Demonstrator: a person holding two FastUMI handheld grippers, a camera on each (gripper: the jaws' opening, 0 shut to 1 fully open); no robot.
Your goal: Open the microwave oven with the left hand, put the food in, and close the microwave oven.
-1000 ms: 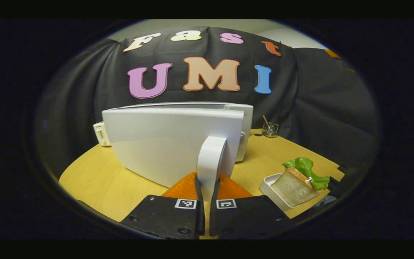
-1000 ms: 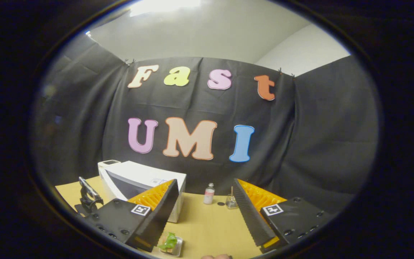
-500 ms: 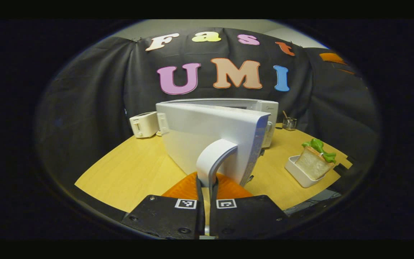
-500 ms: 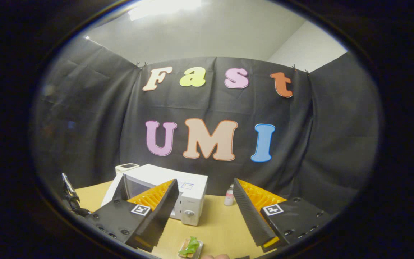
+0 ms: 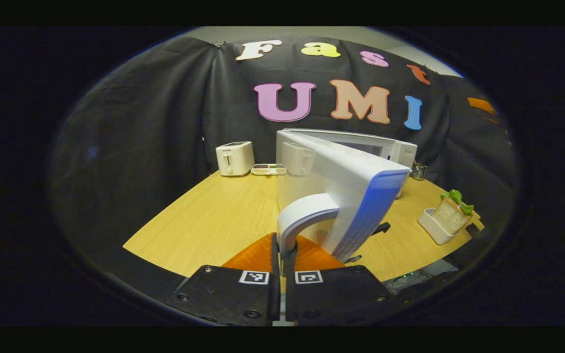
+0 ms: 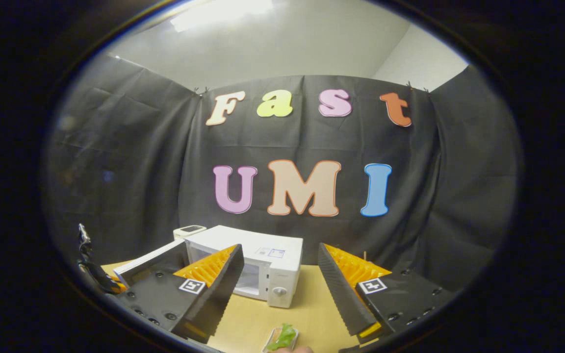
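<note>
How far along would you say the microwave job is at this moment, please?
Opening is in hand: the left gripper is shut on the door handle, and the microwave door stands swung out. The sandwich sits in its white tray on the table; the right gripper is open. Loading and closing remain.

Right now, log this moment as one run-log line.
left tongs: shut on door handle | microwave door: swung open | right tongs: open, empty | sandwich: in tray on table
</note>
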